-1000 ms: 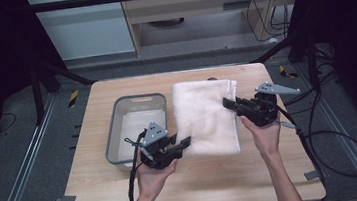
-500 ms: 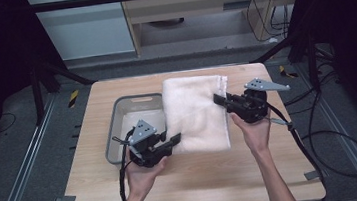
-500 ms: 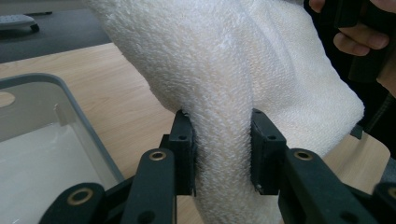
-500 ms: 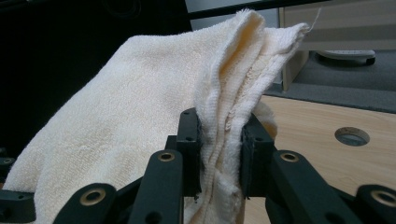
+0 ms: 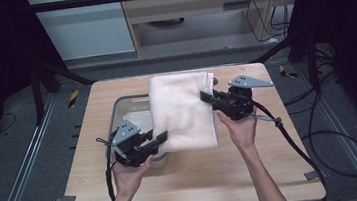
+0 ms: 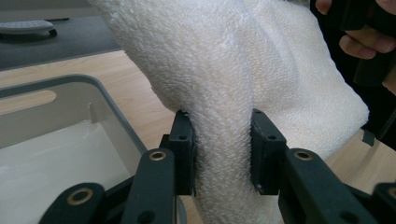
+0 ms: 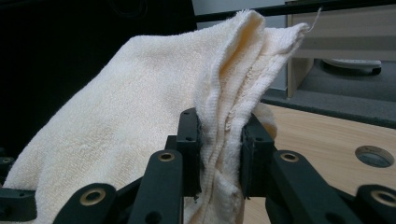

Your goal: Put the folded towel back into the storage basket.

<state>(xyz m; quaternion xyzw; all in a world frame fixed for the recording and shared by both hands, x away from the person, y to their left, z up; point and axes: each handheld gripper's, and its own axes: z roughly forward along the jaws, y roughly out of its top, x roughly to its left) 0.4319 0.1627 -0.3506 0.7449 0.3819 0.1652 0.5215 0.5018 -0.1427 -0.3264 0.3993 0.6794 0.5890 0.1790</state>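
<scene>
While we look from the high view, the folded towel (image 5: 183, 111) hangs half over the grey bin (image 5: 127, 117), long axis running away from us. Our left gripper (image 6: 223, 151) pinches its near corner; our right gripper (image 7: 220, 151) clamps the far edge's layers.

Both forearms come in from the near edge, each hand wrapped around its tool from below. The left gripper (image 5: 162, 138) sits low and near, pointing to the right, its jaws pinched on thick cloth. The right gripper (image 5: 206, 97) is held farther out, pointing left, jaws likewise clamped on folded cloth edges.
</scene>
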